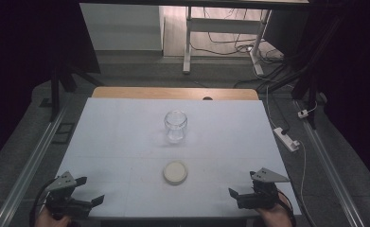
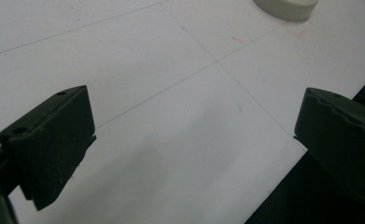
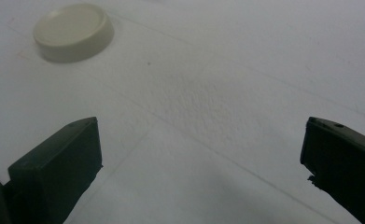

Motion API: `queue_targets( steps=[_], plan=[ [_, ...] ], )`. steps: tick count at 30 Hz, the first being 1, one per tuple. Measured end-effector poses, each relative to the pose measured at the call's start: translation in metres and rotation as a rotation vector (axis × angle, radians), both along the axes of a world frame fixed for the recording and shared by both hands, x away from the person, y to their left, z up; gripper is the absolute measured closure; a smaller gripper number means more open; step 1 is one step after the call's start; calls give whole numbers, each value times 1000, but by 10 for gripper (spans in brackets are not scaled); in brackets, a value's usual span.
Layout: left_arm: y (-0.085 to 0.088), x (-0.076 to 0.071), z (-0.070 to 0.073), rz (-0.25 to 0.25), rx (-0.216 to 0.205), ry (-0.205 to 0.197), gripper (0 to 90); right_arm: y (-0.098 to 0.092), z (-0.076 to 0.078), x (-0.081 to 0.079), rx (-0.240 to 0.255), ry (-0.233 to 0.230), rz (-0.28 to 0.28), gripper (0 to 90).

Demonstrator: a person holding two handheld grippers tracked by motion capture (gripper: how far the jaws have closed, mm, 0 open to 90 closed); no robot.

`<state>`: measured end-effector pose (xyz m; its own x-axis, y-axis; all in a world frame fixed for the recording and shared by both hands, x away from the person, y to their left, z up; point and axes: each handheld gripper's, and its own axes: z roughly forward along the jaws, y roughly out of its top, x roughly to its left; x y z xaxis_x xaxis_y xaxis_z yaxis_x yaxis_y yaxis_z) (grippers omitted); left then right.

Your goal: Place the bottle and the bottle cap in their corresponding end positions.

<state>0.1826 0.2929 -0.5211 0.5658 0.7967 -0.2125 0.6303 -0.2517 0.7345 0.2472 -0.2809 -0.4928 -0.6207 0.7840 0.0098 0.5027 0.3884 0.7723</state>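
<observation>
A clear glass jar [image 1: 175,126] stands upright and lidless at the middle of the white table [image 1: 126,142]. Its cream round lid [image 1: 175,172] lies flat on the table in front of it, nearer me. The lid [image 2: 286,7] shows at the top edge of the left gripper view and the lid [image 3: 73,32] lies at the upper left of the right gripper view. My left gripper [image 1: 90,190] rests open at the near left corner, nothing between its jaws. My right gripper [image 1: 242,183] is open at the near right, also holding nothing.
The table's far edge is a wooden strip [image 1: 173,93] with a small dark hole. A white power strip [image 1: 286,138] and cables lie on the floor to the right. A white desk frame [image 1: 188,42] stands beyond the table.
</observation>
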Motion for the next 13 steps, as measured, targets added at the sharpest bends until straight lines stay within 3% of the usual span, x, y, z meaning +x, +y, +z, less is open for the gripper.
queue_targets(
  steps=[13],
  plan=[
    [8,-6,-4,41,29,34,0,-15,-3,-8,1,50,-65,0]
  ],
)
